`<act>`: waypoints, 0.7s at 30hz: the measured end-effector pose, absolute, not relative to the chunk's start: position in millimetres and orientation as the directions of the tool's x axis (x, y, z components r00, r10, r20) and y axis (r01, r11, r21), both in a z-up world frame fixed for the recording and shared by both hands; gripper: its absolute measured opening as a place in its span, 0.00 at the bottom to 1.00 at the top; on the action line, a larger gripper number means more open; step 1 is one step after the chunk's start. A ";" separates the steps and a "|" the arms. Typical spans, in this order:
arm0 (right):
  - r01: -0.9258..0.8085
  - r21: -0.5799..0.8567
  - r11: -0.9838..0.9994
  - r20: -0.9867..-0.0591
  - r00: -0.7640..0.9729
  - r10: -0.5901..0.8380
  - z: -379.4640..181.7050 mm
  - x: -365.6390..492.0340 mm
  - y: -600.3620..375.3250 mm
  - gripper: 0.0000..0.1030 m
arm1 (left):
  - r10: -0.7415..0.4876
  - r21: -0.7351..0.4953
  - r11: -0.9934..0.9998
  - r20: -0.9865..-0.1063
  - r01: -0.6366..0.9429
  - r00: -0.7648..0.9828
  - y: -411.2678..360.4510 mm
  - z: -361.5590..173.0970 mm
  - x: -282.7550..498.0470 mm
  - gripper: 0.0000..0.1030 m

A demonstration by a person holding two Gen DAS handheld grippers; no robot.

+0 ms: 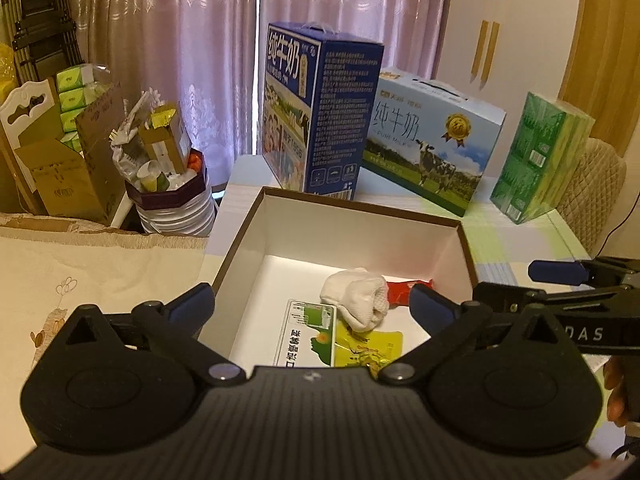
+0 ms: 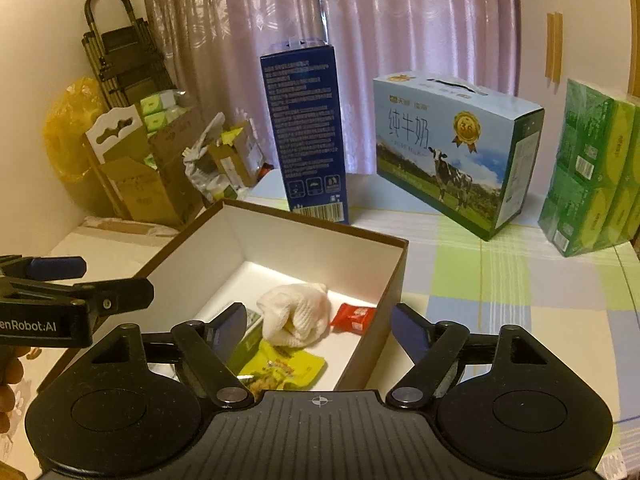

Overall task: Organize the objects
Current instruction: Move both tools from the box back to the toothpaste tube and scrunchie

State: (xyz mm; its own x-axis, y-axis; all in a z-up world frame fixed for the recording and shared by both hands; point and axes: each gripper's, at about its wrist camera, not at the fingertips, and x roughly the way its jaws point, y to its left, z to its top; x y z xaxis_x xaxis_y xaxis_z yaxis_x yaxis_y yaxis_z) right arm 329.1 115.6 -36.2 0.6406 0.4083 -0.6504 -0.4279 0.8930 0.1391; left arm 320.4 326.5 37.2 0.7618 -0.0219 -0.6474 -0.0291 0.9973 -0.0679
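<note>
So the main thing here is an open box (image 1: pixel 460 240) with brown outer walls and a plain white inside, set on a table (image 2: pixel 500 280) covered by a pastel checked cloth. A rolled-up white sock (image 1: pixel 358 298) is seen lying roughly mid-floor of the box, knitted texture, a bit lumpy. A small red snack packet (image 2: pixel 354 317) is tucked just beside it, touching or nearly so. A yellow snack pouch (image 2: pixel 290 368) is laid flat toward the near wall, and a white and green packet with printed characters (image 1: pixel 308 332) is lying next to that; the sock overlaps the edges of both.

The left gripper (image 1: pixel 312 306) is held over the near edge of the box, fingers spread wide, nothing pinched between the blue pads. The right gripper (image 2: pixel 320 330) is likewise spread open and empty, with one pad over the box interior and the other outside the right wall.

Further back, a tall dark blue milk carton (image 1: pixel 320 116) is stood upright just behind the box, a light blue milk case with a cow picture (image 2: pixel 452 152) is set to its right, and a green wrapped tissue pack (image 2: pixel 592 172) is placed near the table's right edge. A pink curtain (image 1: pixel 192 40) is hung behind everything.
</note>
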 end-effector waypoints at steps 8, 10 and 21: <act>-0.451 0.154 0.879 -0.654 0.620 0.433 -29.6 302.6 108.1 0.76 | -0.033 -0.082 0.996 -0.641 -0.025 0.767 319.9 47.7 293.5 0.99; -0.443 0.171 0.880 -0.655 0.616 0.437 -29.2 297.3 104.0 0.76 | -0.021 -0.079 0.996 -0.646 -0.039 0.763 317.9 48.1 287.1 0.99; -0.470 0.214 0.856 -0.661 0.576 0.481 -26.8 269.5 86.1 0.76 | 0.009 -0.067 0.995 -0.684 -0.075 0.729 302.0 41.4 251.5 0.99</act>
